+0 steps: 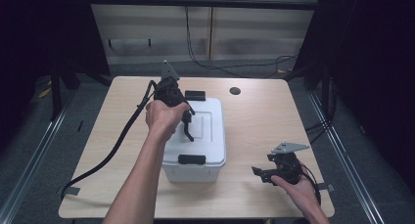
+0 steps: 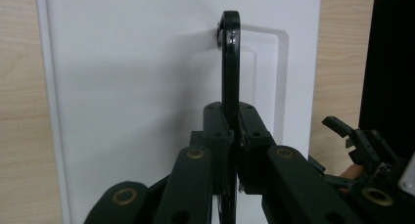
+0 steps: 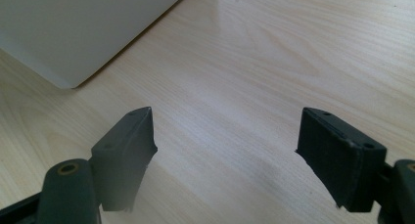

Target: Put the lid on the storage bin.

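Observation:
A white lidded box [image 1: 211, 136] stands at the middle of the wooden table [image 1: 259, 126], with a black latch at its far end [image 1: 195, 95] and another at its near end [image 1: 192, 159]. My left gripper [image 1: 186, 119] is over the lid, shut on the lid's black handle [image 1: 189, 132], which stands raised. In the left gripper view the handle [image 2: 230, 53] runs upright between the closed jaws of that gripper [image 2: 234, 121] over the white lid [image 2: 132, 87]. My right gripper [image 1: 259, 174] rests open low over the table's front right, jaws wide in its own view [image 3: 225, 136], the box's corner [image 3: 73, 28] ahead.
A round cable hole [image 1: 235, 91] sits in the table's far right part. The left gripper's thick black cable [image 1: 117, 145] trails across the table's left side to the front edge. Bare wood [image 3: 274, 53] lies ahead of the right gripper. Cables lie on the floor behind the table.

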`<state>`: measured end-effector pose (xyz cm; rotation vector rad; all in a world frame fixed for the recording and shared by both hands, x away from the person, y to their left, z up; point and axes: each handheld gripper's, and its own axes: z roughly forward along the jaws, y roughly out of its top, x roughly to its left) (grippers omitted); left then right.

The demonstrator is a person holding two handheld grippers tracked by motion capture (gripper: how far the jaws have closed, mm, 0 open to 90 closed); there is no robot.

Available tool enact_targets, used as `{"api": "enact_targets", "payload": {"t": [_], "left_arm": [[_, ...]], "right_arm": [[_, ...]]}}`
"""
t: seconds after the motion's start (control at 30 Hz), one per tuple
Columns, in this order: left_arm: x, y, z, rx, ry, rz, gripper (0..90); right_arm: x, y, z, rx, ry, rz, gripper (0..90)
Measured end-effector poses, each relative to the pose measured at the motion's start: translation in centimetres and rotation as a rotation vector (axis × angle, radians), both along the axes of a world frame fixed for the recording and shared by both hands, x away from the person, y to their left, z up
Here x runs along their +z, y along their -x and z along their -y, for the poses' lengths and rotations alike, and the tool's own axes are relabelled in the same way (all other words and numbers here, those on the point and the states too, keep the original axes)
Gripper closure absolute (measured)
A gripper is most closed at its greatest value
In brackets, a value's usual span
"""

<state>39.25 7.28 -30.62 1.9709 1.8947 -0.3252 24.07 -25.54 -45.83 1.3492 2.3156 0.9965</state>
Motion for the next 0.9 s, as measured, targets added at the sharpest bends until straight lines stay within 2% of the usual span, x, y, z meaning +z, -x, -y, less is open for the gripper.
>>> {"api": "enact_targets", "payload": {"t": [0.03,0.07,0.17,0.23,0.37,0.4,0.67,0.83,0.9], "left_arm": [[-0.19,-0.06,-0.12,-0.029,-0.015,-0.002,85.1],[-0.22,-0.07,-0.02,-0.004,-0.017,-0.002,85.0],[-0.3,-0.01,0.15,0.018,-0.02,0.009,84.9],[-0.38,-0.04,-0.01,-0.01,-0.022,0.002,84.8],[-0.46,-0.05,-0.12,-0.011,-0.017,0.007,83.1],[-0.46,-0.08,-0.13,-0.029,-0.026,0.009,80.5],[-0.93,-0.47,-0.13,-0.041,-0.015,0.013,74.1],[-1.0,-0.39,-0.07,-0.042,-0.025,0.029,73.5],[-0.82,-0.45,-0.21,-0.063,-0.019,0.029,72.4]], "right_arm": [[-0.03,-0.05,0.05,0.004,0.001,0.004,21.2],[0.0,-0.01,0.04,0.001,0.0,0.001,21.2],[-0.01,0.01,0.05,0.003,-0.001,0.001,21.1],[-0.02,0.0,0.05,0.003,0.0,0.0,21.1],[-0.02,0.01,0.05,0.004,0.0,0.0,21.1],[-0.04,0.0,0.05,0.004,0.002,0.0,21.2],[-0.11,-0.01,0.39,-0.008,-0.009,0.001,21.1],[-0.09,0.1,0.33,-0.003,-0.005,0.001,21.2],[-0.07,0.11,0.32,-0.001,-0.005,0.003,21.1]]}}
